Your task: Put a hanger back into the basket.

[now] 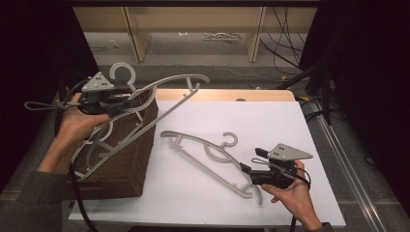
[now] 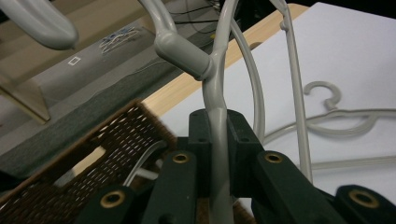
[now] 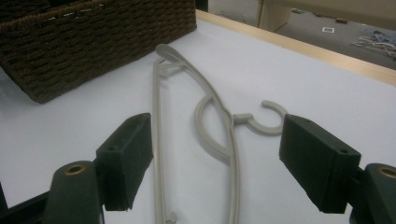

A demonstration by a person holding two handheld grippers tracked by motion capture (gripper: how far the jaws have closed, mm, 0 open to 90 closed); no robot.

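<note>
Left gripper (image 1: 126, 98): clamped on a grey hanger (image 1: 159, 94), lifted over the basket (image 1: 125, 159).
Right gripper (image 1: 251, 162): jaws apart, beside a second hanger (image 1: 203, 154) lying right of the basket.

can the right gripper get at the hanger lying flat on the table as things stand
Probably yes. The right gripper is open, its jaws either side of the flat hanger, with nothing between. The left gripper holds another hanger over by the basket, out of the way.

Smooth grey plastic hangers (image 1: 208, 157), rough woven wicker basket (image 1: 128, 159)
</note>
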